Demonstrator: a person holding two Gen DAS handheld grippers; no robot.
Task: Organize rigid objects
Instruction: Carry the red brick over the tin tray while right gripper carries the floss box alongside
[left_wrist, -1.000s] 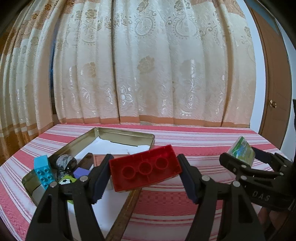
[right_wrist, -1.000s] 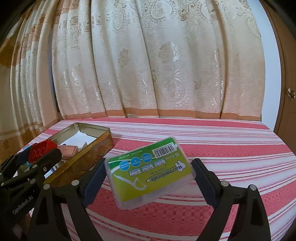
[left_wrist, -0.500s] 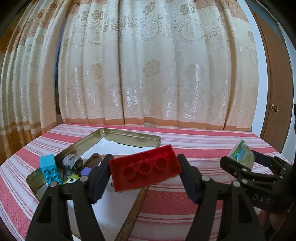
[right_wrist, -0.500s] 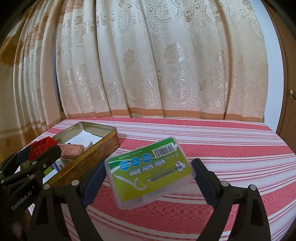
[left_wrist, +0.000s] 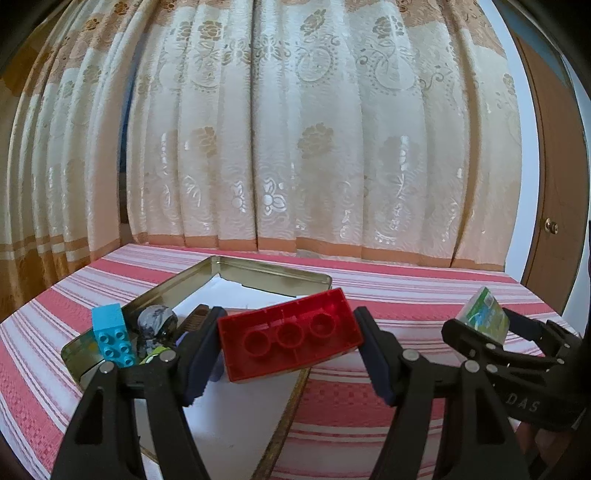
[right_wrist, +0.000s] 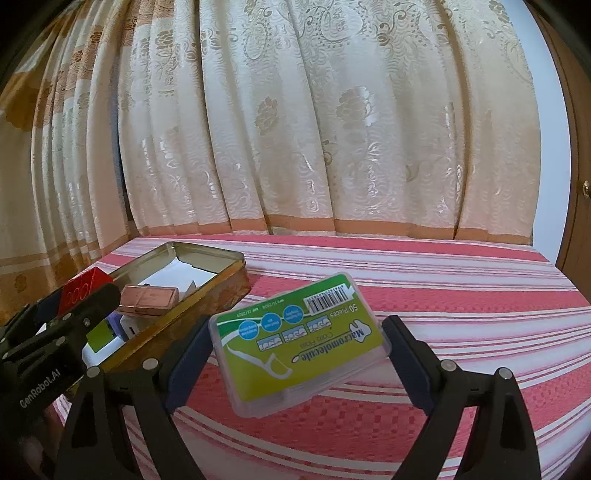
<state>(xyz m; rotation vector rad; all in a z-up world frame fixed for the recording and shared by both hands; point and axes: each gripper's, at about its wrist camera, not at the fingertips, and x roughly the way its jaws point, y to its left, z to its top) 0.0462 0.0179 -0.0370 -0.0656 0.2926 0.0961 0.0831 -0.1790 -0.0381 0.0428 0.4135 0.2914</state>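
My left gripper (left_wrist: 290, 347) pinches a red brick (left_wrist: 290, 341), underside toward me, above the near end of the open tin (left_wrist: 273, 271). At nine o'clock of the brick a blue brick (left_wrist: 112, 334) stands in the tin; the items behind it are half hidden. My right gripper (right_wrist: 297, 345), stamped "DAS", clamps the floss box (right_wrist: 299, 341) reading "Macromolecule", "50 Pieces", above the striped cloth (right_wrist: 443, 295).

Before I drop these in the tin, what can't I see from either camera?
- Tin floor, near part: left wrist view, hidden by red brick and left tongs.
- Tin's near-end contents: right wrist view, blocked by left tongs.
- Floss box small print: too small.
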